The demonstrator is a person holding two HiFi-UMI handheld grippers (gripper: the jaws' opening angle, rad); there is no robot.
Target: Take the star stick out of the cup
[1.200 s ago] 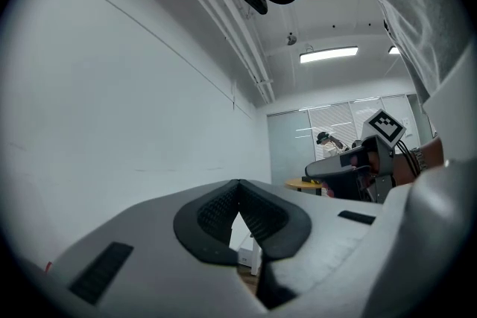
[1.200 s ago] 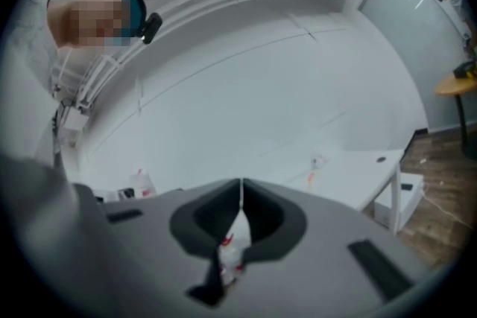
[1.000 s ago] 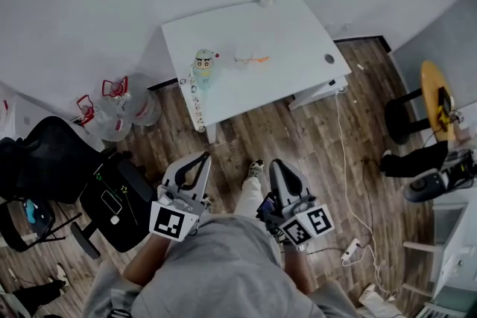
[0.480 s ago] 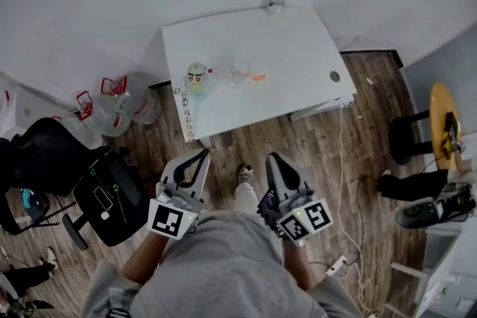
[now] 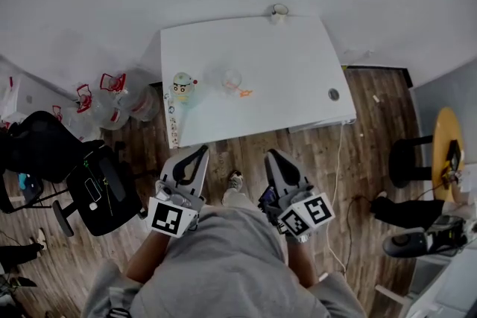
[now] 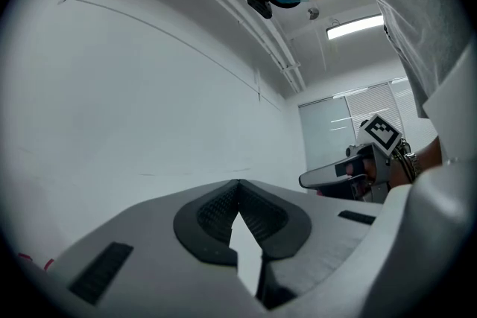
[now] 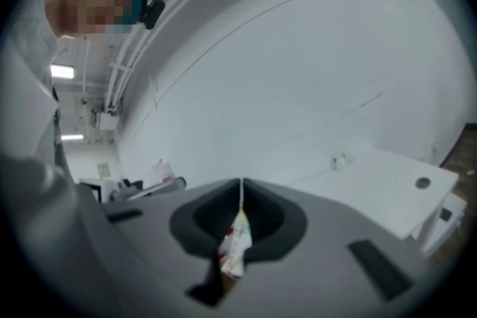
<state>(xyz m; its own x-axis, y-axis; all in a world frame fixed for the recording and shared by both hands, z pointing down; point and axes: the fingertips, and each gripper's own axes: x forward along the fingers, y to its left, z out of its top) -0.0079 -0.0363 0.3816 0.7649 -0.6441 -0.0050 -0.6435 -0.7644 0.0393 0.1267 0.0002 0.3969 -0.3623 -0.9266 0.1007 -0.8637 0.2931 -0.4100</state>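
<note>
Standing cup (image 5: 229, 80) well beyond right tool (image 5: 270, 155)

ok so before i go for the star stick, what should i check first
1. left tongs free: ok, shut with nothing between them.
2. right tongs ready to grasp: not ok, shut, need opening.
3. cup in sight on the table: ok.
4. star stick seated in the cup: cannot tell, only a small orange speck shows beside it.
5. Reach: not ok, both are held at the body, short of the table edge.
</note>
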